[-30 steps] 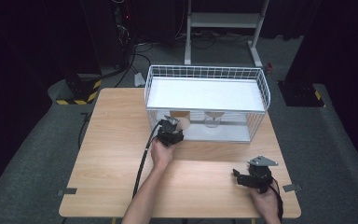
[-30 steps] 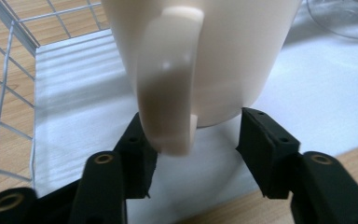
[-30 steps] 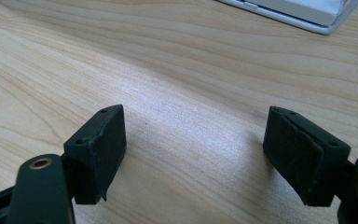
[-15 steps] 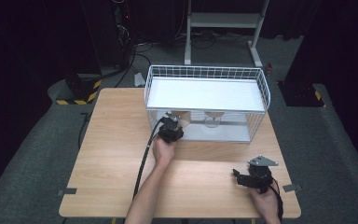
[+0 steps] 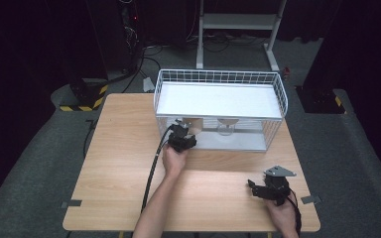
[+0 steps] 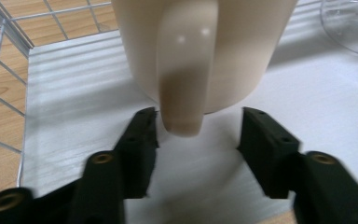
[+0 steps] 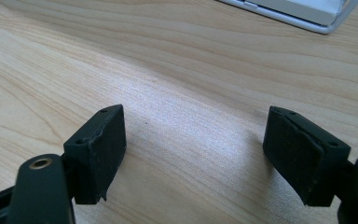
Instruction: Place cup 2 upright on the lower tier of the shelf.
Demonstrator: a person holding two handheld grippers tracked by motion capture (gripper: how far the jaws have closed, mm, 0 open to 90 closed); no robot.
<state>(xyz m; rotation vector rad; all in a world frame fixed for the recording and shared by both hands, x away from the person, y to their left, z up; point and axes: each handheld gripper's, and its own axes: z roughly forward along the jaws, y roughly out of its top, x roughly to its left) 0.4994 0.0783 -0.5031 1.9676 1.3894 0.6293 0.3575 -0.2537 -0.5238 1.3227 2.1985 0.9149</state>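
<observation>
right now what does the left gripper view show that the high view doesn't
Left gripper view: close up, the handle of the cream mug sits between the left gripper's jaws, which have just been opening and are not clamped on it. High view: the right gripper, open over the wooden table, and the whole wire basket. Both: the mug, the clear glass beside it, the basket's white floor.

No legible text, label, brand, number or sign on any surface here.

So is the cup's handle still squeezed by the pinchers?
No, let go. The left gripper has just been opening; the mug handle sits between its jaws, untouched.
</observation>
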